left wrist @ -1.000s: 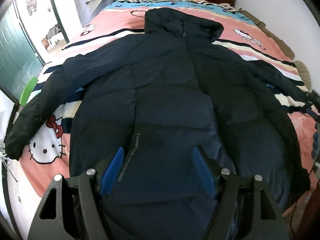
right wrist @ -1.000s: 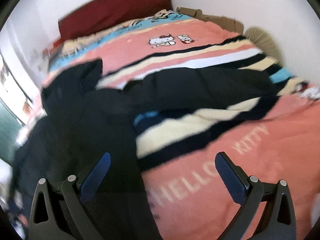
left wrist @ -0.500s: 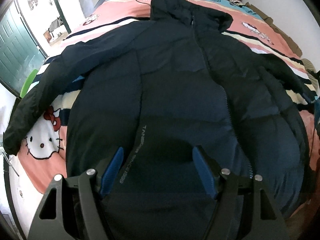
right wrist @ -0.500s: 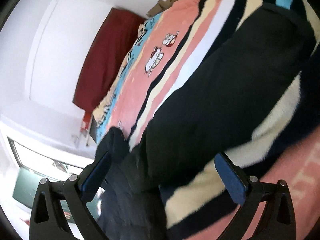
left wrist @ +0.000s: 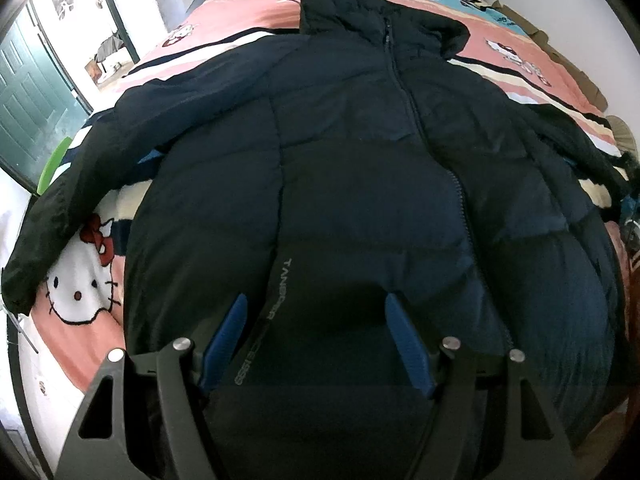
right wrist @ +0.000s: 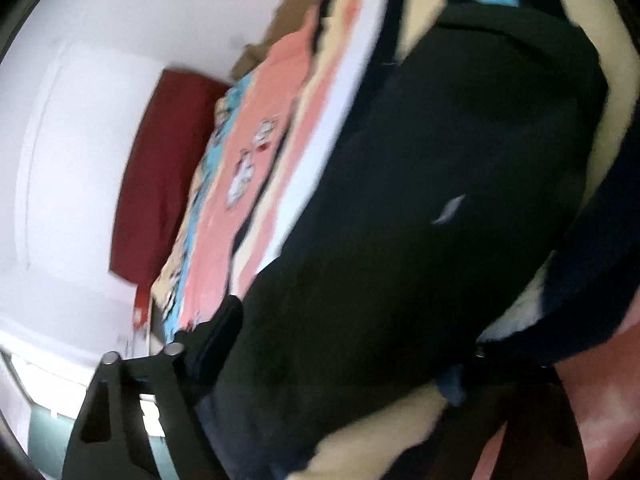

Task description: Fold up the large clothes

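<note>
Nearest to me, the left hand-held gripper (left wrist: 316, 340) hangs over the lower front of the dark navy padded jacket with a hood (left wrist: 360, 184). Its two blue pads stand wide apart and hold nothing; the cloth with the grey lettering lies under the gap, and I cannot tell if the tips touch it.

The jacket lies flat and zipped on the bed with the pink, striped cartoon-cat blanket (left wrist: 80, 304), hood toward the far end and both sleeves spread outward.

On the jacket's right side, the right hand-held gripper (right wrist: 340, 364) is at the jacket's right sleeve (right wrist: 460, 184). Its jaws have just been closing and the black sleeve fills the space between them. Only one finger shows clearly, the picture is blurred, and I cannot tell if the pads already press the cloth.

The step in hand seems to be taking this sleeve to fold it inward over the body. To do it well, I think the right gripper should catch the sleeve near the cuff, through both layers, lift it only a little and lay it straight across the chest. The left gripper may press the hem so the slippery padded body does not slide.

Counted: one jacket, two sleeves, one hood, two grippers, one bed. Farther away from the jacket, one dark red headboard (right wrist: 160, 184) and one green door (left wrist: 28, 112).
</note>
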### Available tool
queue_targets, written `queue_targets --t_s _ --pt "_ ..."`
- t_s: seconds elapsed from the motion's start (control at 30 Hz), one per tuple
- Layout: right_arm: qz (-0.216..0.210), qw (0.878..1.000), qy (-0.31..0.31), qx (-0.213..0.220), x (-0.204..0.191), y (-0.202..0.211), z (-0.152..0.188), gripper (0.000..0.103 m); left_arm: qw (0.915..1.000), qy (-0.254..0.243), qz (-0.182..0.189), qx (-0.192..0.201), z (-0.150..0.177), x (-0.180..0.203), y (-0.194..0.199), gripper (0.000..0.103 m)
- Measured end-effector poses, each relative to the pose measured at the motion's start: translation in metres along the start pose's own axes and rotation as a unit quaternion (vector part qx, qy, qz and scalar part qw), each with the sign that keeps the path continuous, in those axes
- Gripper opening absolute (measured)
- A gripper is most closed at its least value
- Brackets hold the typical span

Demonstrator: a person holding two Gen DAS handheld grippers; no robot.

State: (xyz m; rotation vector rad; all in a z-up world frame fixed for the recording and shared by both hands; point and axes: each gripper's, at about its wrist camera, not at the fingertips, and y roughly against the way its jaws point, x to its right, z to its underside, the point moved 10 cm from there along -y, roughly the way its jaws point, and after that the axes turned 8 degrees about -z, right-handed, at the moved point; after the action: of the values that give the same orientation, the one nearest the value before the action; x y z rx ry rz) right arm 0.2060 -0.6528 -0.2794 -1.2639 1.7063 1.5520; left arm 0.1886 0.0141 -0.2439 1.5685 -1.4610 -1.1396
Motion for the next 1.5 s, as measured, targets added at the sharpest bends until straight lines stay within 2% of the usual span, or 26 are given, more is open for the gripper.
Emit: queue_targets --t_s 0.1,0.23,0.33,0.57,0.8,0.93,1.03,1.17,1.27,1.37,1.5 --pt "0.016 1.0 0.003 0.008 0.008 -0.007 -0.002 0.058 1.0 -0.002 0.0 0.001 0.0 0.0 0.001 0.07" --pt "0.004 1.0 0.008 0.03 0.0 0.002 -0.012 0.033 1.0 0.001 0.003 0.006 -0.001 -0.002 0.004 0.07" --pt "-0.017 0.998 0.047 0.04 -0.028 0.013 -0.014 0.027 0.9999 0.003 0.007 0.011 0.0 -0.002 0.006 0.07" --pt "-0.072 0.987 0.137 0.032 -0.109 0.031 -0.005 0.016 0.9992 0.016 0.018 0.033 -0.002 -0.01 0.023 0.07" --pt "-0.113 0.966 0.232 0.001 -0.202 0.026 0.037 0.013 0.9969 0.048 0.02 0.059 -0.006 -0.034 0.04 0.07" --pt "-0.131 0.944 0.302 -0.039 -0.249 0.022 0.089 0.013 0.994 0.069 0.006 0.085 -0.015 -0.049 0.05 0.07" --pt "-0.138 0.925 0.344 -0.079 -0.273 0.008 0.141 0.013 0.9923 0.086 0.016 0.088 -0.017 -0.058 0.053 0.07" --pt "-0.126 0.897 0.402 -0.134 -0.285 -0.017 0.221 0.013 0.9908 0.099 0.022 0.089 -0.015 -0.073 0.055 0.07" --pt "-0.109 0.875 0.439 -0.174 -0.278 -0.042 0.274 0.013 0.99 0.108 0.015 0.09 -0.014 -0.085 0.056 0.07" --pt "-0.08 0.844 0.488 -0.206 -0.264 -0.057 0.329 0.013 0.989 0.118 0.013 0.088 -0.012 -0.096 0.054 0.07" --pt "-0.036 0.783 0.575 -0.236 -0.241 -0.069 0.391 0.013 0.9883 0.122 0.005 0.091 -0.01 -0.105 0.055 0.07"
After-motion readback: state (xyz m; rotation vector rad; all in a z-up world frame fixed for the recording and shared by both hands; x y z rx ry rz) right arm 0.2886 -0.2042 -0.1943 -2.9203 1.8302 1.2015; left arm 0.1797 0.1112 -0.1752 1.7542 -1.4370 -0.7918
